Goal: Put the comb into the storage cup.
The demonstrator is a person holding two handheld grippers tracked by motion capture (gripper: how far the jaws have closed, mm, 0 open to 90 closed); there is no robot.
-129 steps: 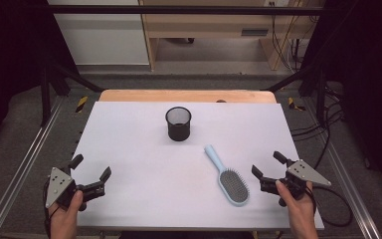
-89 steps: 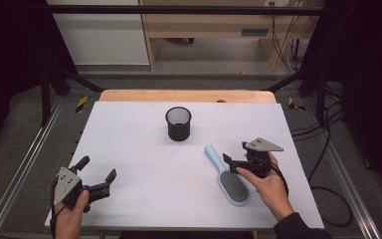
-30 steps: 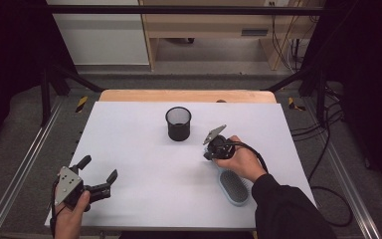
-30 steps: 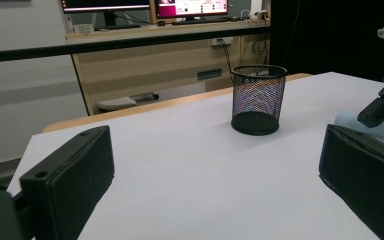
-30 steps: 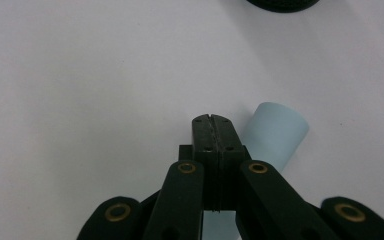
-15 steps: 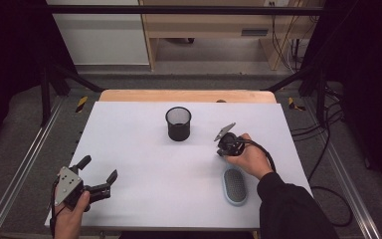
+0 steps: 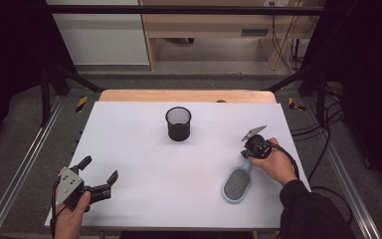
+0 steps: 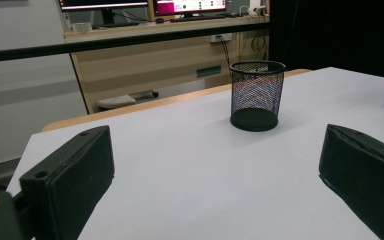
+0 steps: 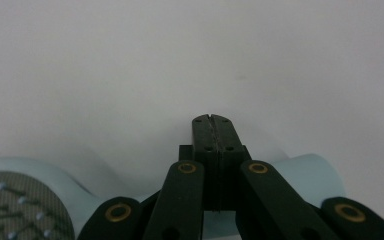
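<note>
A white table (image 7: pixel 144 164) carries everything. At seven o'clock the left gripper (image 7: pixel 98 175) idles, released. The mesh cup (image 7: pixel 178 123) stands at twelve. At four o'clock the right gripper (image 7: pixel 247 153) pinches the hairbrush (image 7: pixel 237 184) handle near its end; the brush could pivot loose.

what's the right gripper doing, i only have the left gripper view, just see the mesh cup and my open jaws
Observer: In the high view the right gripper is down at the handle of the light blue hairbrush, right of the mesh cup.
Operator: is it closed
Observer: Yes. The right gripper view shows its jaws pressed together, with the brush handle passing under them; whether they actually pinch it I cannot tell.
Operator: which way does the brush lie
Observer: Bristle head toward the person's edge of the table, handle pointing away, bristles facing up.
</note>
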